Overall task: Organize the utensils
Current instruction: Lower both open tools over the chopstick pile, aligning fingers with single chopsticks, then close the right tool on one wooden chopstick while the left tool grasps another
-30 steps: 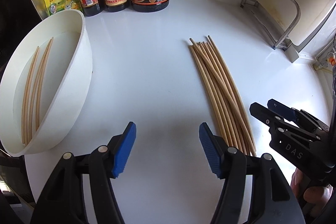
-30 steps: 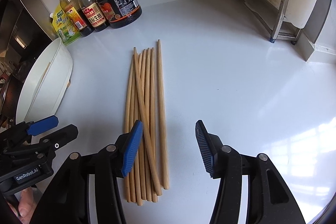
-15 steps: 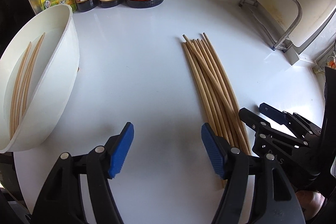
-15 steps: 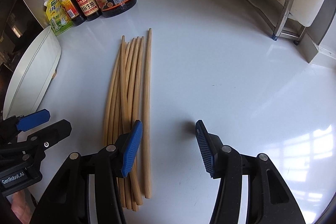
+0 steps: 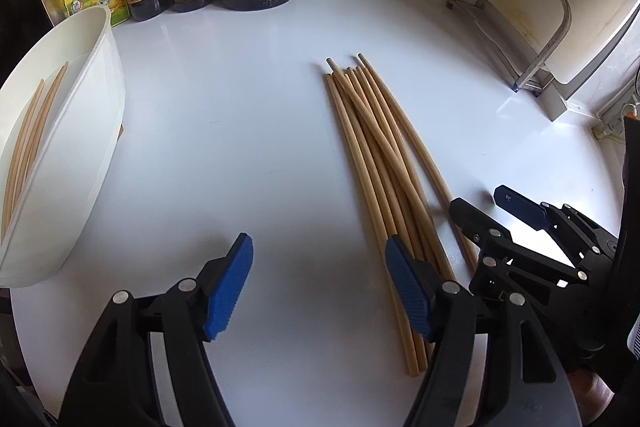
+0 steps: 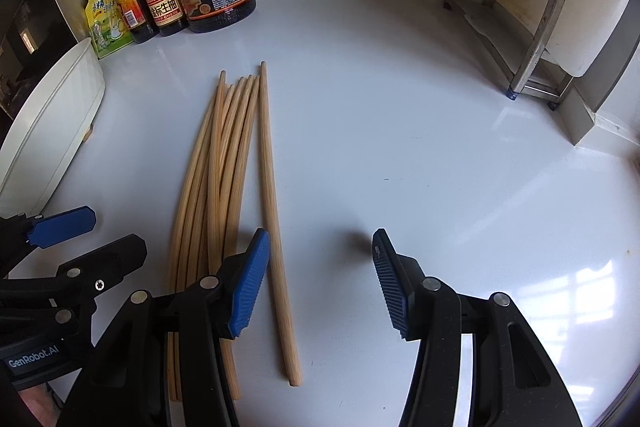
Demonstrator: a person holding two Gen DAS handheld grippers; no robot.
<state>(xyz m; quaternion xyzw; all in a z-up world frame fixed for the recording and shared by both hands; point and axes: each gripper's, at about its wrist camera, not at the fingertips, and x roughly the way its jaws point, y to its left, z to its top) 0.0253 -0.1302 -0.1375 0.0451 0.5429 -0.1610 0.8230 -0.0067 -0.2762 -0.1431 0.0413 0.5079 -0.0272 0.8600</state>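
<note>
Left gripper (image 5: pixel 318 283) and right gripper (image 6: pixel 318 277): jaws apart, empty. Only the left view shows chopsticks (image 5: pixel 24 147) inside the tub (image 5: pixel 100 131).

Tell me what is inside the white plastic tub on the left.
The white plastic tub holds a few wooden chopsticks lying lengthwise on its floor. Its near wall and the picture's edge hide their lower ends, so no exact count.

The left gripper (image 5: pixel 318 285) and the right gripper (image 6: pixel 318 281) both point down, side by side, jaws apart and holding nothing.
</note>
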